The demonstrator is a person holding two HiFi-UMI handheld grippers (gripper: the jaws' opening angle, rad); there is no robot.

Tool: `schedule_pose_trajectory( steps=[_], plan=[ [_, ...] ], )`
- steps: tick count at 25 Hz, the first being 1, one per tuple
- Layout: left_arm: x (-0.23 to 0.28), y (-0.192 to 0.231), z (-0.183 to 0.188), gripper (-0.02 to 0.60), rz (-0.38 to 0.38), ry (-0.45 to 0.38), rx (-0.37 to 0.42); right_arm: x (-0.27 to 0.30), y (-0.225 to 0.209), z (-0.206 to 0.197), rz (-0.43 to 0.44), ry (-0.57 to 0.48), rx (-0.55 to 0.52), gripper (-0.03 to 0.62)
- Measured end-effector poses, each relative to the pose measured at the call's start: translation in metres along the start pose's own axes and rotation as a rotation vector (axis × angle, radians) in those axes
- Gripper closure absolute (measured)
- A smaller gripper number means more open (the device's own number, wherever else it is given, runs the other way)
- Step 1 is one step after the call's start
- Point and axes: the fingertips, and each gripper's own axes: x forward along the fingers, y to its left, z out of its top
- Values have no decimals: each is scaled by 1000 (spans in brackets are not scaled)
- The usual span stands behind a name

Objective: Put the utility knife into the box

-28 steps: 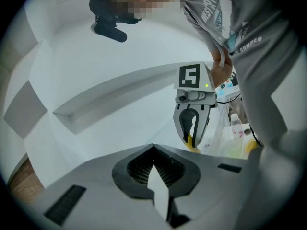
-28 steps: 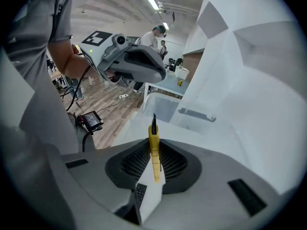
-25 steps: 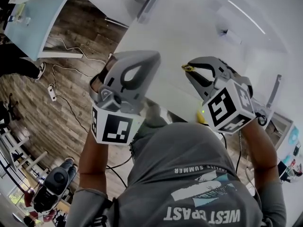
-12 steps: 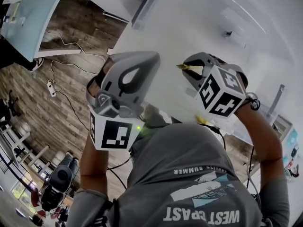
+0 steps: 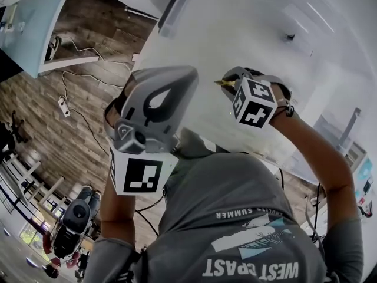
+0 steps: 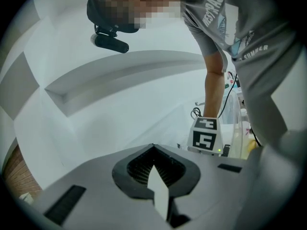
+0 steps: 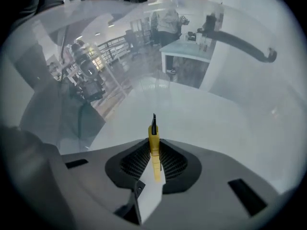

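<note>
The utility knife (image 7: 154, 150) is clamped in the right gripper (image 7: 153, 143). Its jaws are closed on the knife's body, with the ribbed black pads pressing from both sides. The knife is slim and yellow, with small crosswise ridges along its back. It lies in line with the jaws, pointing away from the camera. A narrow dark tip sticks out past the yellow end, beyond the jaw tips. The near end of the knife sits low between the pads, by a pale flat piece of the gripper.

In the head view the right gripper (image 5: 234, 80) is held up on the right, farther away than the left one. The knife (image 5: 225, 83) shows only as a short golden point at its left edge, in front of a white surface (image 5: 253, 22). The marker cube (image 5: 254, 102) sits just near of it, on the raised forearm (image 5: 312, 152).

The left gripper (image 5: 177, 78) is on the left and nearer. In its own view the left gripper (image 6: 153, 148) has its jaws together with nothing between them. Behind them are the other gripper's marker cube (image 6: 207, 136) and a person's grey shirt (image 6: 249, 37). A wooden floor (image 5: 65, 128) lies to the far left.
</note>
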Motion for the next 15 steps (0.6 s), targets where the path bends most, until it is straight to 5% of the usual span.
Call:
schedule_pose_trajectory(
  steps=[15],
  plan=[
    [-1,1,-6,574,-1,1,-11,64,1,-33,54,135,38,525]
  ],
)
